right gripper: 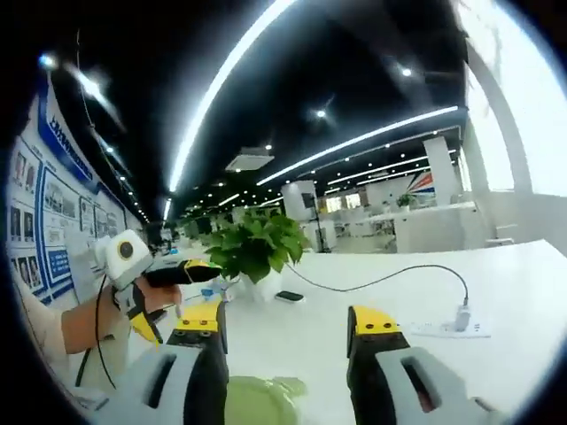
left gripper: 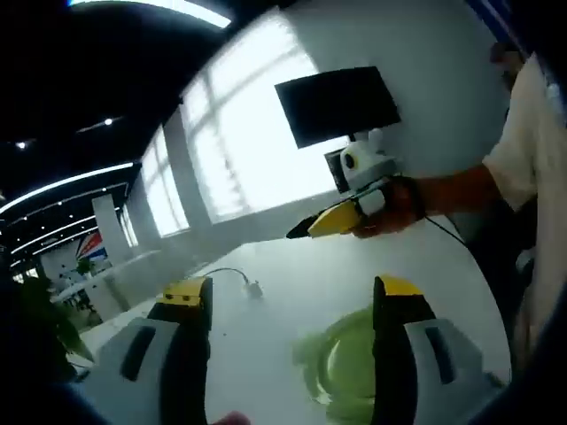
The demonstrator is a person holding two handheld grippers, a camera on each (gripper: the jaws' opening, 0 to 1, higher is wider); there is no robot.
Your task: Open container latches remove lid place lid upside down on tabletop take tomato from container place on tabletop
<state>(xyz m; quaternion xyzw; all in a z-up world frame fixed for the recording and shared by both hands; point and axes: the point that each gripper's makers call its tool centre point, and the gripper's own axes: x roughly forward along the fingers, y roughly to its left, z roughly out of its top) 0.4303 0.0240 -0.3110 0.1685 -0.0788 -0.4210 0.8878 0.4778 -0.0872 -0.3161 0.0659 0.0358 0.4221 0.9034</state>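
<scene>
Green container half behind left tool

I see a potted plant standing on the white table, with a small dark object just beside it. A black cable runs to a socket strip (plugged in), and a dark monitor hangs on the wall.

Open white bench is seen ahead of the right tongs, crossed only by a thin cable running to a plug. A potted plant and a small dark object are set beyond. The left tongs are flanked by the green container underneath.
</scene>
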